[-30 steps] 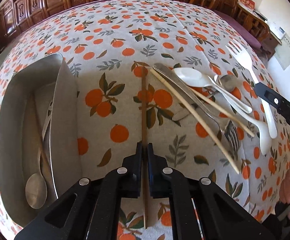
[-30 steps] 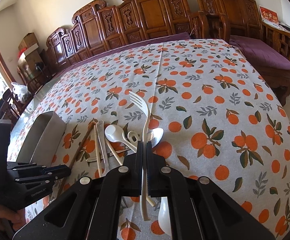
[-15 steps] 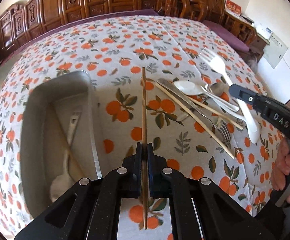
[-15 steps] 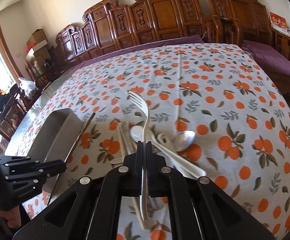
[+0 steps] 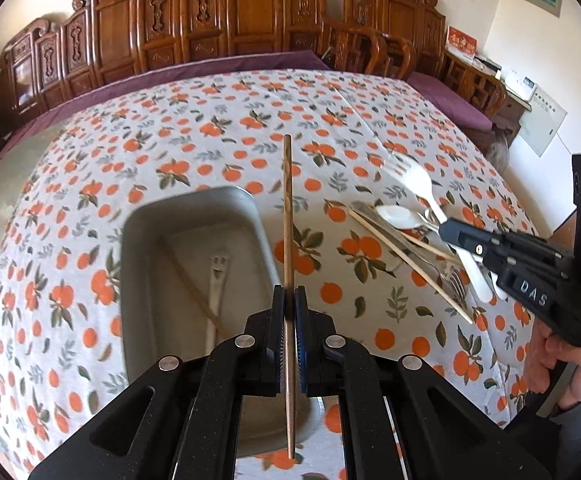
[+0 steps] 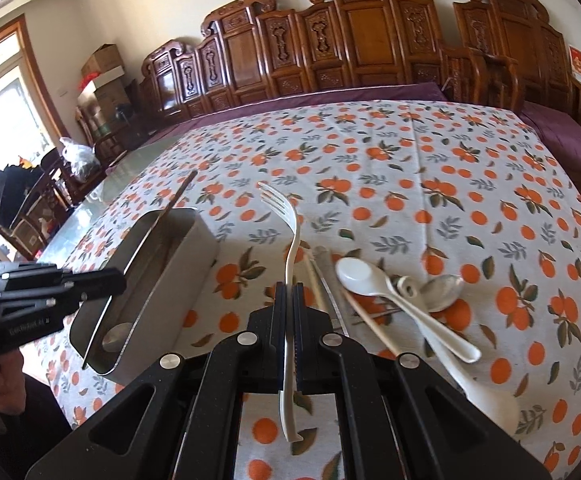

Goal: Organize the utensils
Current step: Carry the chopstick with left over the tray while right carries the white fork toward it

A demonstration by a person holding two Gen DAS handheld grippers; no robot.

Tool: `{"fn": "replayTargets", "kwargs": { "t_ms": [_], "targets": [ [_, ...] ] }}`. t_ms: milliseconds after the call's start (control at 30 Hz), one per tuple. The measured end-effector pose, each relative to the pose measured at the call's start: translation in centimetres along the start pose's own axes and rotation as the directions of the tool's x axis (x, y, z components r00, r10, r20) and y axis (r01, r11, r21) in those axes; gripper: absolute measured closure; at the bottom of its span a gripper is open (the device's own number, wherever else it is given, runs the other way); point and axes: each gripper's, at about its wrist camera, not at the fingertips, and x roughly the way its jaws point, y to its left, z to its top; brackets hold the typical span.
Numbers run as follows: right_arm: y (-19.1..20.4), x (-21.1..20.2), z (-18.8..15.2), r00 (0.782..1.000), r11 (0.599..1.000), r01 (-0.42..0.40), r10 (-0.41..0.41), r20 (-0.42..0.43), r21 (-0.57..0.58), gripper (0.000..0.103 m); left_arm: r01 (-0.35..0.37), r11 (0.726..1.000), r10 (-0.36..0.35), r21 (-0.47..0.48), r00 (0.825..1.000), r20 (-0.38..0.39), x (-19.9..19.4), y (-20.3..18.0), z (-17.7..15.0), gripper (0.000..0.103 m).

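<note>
My left gripper [image 5: 289, 294] is shut on a brown wooden chopstick [image 5: 287, 208] and holds it lifted over the right rim of the metal tray [image 5: 194, 200]. The tray holds a chopstick, a fork and a spoon. My right gripper [image 6: 289, 292] is shut on a white plastic fork [image 6: 290, 236], lifted above the cloth, tines up. The fork also shows in the left wrist view [image 5: 414, 178]. The left gripper appears in the right wrist view [image 6: 102, 280] beside the tray [image 6: 200, 248].
A pile of utensils lies on the orange-print tablecloth: a white spoon [image 6: 366, 278], a metal spoon [image 6: 444, 288], pale chopsticks [image 5: 410, 266] and a metal fork [image 5: 456, 280]. Carved wooden chairs [image 5: 250, 12] line the far side of the table.
Both grippers have risen from the table with their utensils. The left gripper has carried the chopstick leftward toward the tray; the right has lifted the white fork off the pile.
</note>
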Motion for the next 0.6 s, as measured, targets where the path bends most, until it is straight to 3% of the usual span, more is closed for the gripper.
{"fn": "replayTargets", "kwargs": {
  "t_ms": [300, 600],
  "targets": [
    [1.4, 1.3, 0.1, 1.000, 0.999, -0.014, 0.013, -0.022, -0.032, 0.099, -0.017, 1.000, 0.016, 0.022, 0.999, 0.047, -0.2, 2.5, 0.1, 0.099],
    [3.0, 2.4, 0.1, 0.999, 0.997, -0.041, 0.039, -0.036, -0.060, 0.099, -0.021, 1.000, 0.021, -0.009, 1.000, 0.004, 1.7, 5.0, -1.4, 0.099]
  ]
}}
